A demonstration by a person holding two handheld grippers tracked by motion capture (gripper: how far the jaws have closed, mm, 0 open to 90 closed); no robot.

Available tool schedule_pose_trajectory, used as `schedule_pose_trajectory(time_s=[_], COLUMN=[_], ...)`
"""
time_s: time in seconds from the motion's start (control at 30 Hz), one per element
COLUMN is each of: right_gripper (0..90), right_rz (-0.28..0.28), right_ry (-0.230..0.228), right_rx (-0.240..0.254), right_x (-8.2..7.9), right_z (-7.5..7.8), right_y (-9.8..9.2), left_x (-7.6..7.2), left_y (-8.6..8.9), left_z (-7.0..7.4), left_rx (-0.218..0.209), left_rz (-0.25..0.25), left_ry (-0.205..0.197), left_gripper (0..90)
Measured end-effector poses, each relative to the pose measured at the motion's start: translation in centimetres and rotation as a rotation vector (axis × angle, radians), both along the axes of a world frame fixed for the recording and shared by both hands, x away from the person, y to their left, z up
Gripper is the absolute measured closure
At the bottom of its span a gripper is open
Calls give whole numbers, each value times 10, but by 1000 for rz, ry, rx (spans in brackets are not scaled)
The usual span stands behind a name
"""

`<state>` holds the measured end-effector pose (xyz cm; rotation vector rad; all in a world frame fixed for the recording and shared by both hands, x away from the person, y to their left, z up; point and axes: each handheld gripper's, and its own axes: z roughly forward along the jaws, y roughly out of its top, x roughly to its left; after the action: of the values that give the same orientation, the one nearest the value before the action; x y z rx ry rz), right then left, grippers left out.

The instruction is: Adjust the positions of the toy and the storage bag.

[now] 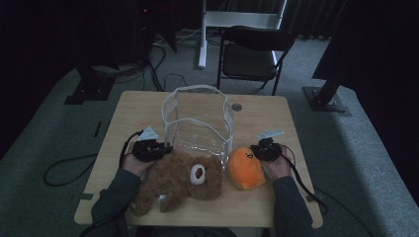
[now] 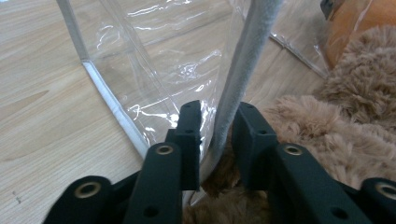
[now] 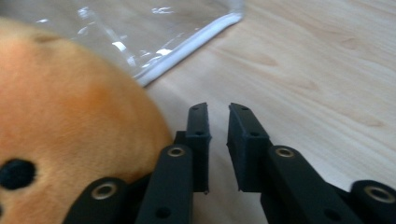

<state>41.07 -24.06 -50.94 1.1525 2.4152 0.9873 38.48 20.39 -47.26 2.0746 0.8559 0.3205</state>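
A clear plastic bag [image 1: 197,121] with white piping stands open in the middle of the wooden table [image 1: 262,118]. A brown teddy bear [image 1: 178,180] lies in front of it, with an orange plush [image 1: 245,168] to its right. My left gripper [image 1: 167,147] is at the bag's near left corner. In the left gripper view its jaws [image 2: 217,116] stand slightly apart around the bag's grey-white rim [image 2: 247,60], with the bear's fur [image 2: 336,126] just beside them. My right gripper [image 1: 254,148] sits beside the orange plush [image 3: 70,121]; its jaws [image 3: 218,116] are almost together with nothing between them.
A black folding chair [image 1: 252,54] and a white stand [image 1: 202,34] are on the floor beyond the table. Cables trail off the table's left and right sides. Bare wood [image 3: 317,70] lies to the right of the right gripper, next to the bag's corner [image 3: 187,42].
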Motion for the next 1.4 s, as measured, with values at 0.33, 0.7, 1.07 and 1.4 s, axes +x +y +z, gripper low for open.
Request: schedule_pose_trajectory(time_s=[0.33,0.7,1.07,1.4], right_gripper=[842,577,430,313], right_rz=[115,46,-77,-93], right_ry=[75,0,-78,-98], right_rx=[17,18,-50,15], right_x=[-29,-31,-11,-10], right_z=[-9,-19,-31,-38], right_y=[-7,-23,-24,-33], left_x=[-5,-10,-19,-34], left_y=[6,23,34,25], left_z=[6,15,21,29], left_rx=[-53,-72,-83,-66], left_rz=[0,47,42,-56], left_ry=[-23,-58,-78,-74], left_gripper=[620,543,512,480])
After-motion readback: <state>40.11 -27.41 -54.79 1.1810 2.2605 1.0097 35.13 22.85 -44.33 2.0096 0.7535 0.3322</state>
